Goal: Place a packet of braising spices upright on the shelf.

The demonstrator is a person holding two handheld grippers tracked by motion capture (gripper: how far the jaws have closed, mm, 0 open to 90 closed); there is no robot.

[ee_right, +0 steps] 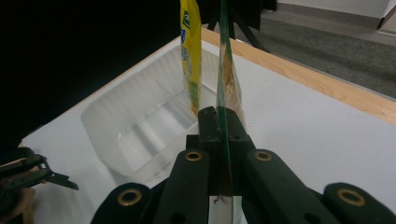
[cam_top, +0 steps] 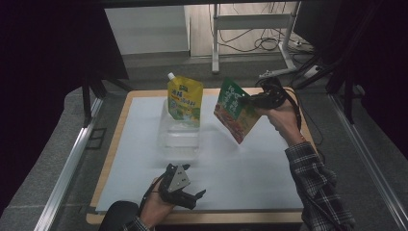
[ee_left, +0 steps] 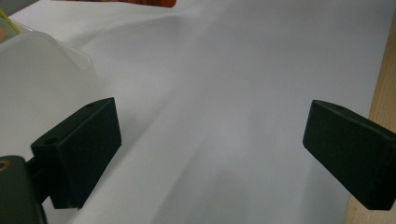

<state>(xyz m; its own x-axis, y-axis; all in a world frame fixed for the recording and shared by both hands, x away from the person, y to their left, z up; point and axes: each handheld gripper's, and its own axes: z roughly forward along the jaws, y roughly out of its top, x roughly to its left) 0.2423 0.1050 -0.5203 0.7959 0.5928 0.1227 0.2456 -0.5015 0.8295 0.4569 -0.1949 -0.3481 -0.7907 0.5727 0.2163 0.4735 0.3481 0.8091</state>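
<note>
High view: right tongs (cam_top: pixel 253 101) clamped on the edge of a green snack pouch (cam_top: pixel 235 115), held tilted in the air above the far right part of the tabletop (cam_top: pixel 250 178), just right of the clear plastic bin (cam_top: pixel 179 137). Yellow spouted pouch (cam_top: pixel 184 102) already stands upright inside the bin, leaning at its far end. Left tongs (cam_top: pixel 192 197) rest low near the front edge, jaws spread wide, nothing between them; hand (cam_top: pixel 156 209) idle.

Right gripper view: tongs (ee_right: pixel 223 135) fully pinched on the thin edge of the green pouch (ee_right: pixel 227 84), seen edge-on, with the yellow pouch (ee_right: pixel 190 56) and bin (ee_right: pixel 140 126) right behind it. Left gripper view: both jaws wide apart over bare white tabletop (ee_left: pixel 233 93), bin wall (ee_left: pixel 42 60) at upper left.

Progress, judged: looks like packing pouches into the bin. One pouch in, second one gripped and lifted but not yet over the bin opening. Left to do: carry the green pouch over to the bin, lower it beside the yellow one, let go. Roughly halfway. No other loose pouches on the tabletop, so this is likely the last item.
</note>
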